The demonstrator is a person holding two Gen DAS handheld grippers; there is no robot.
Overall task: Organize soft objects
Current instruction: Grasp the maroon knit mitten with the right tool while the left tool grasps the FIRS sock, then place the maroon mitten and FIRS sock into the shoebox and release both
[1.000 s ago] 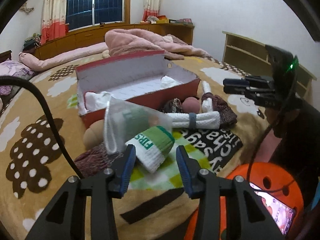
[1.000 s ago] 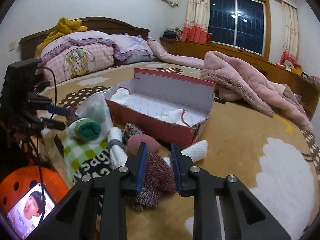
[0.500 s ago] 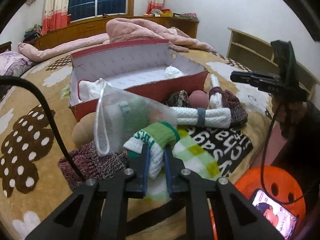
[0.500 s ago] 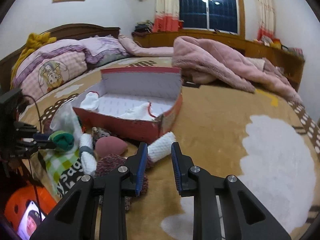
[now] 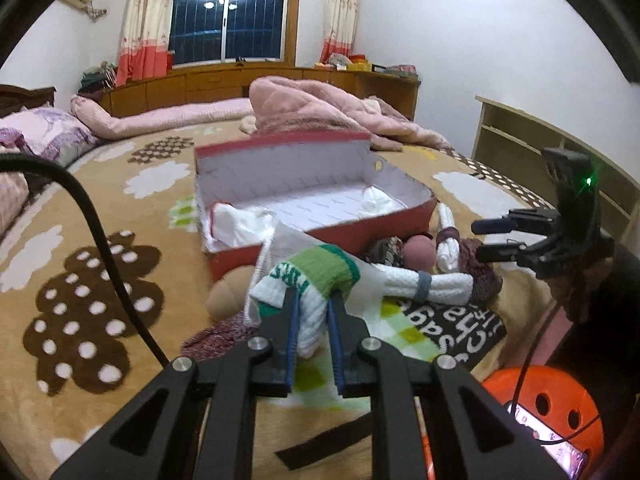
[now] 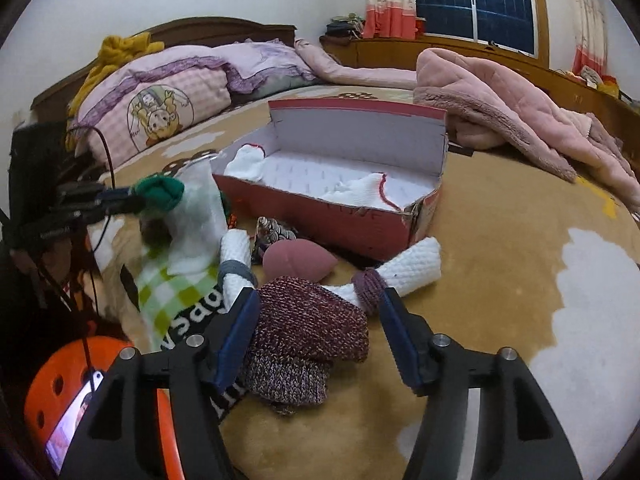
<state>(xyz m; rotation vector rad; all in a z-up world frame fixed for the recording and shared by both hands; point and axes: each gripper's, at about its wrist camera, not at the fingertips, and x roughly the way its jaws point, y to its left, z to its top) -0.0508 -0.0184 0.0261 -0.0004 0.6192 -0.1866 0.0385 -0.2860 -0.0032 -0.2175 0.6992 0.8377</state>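
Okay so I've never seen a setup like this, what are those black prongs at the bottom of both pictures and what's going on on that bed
Those prongs are hand-held grabbing tools, one in each of a person's hands. Each has two fingers and a camera looking along them, so one picture comes from each tool. The left gripper is shut on a rolled green and white sock. The right gripper is open, its fingers either side of a maroon knitted item. On the bed sit an open red box with white cloth inside, rolled white towels, a pink teardrop-shaped sponge and a checked cloth.
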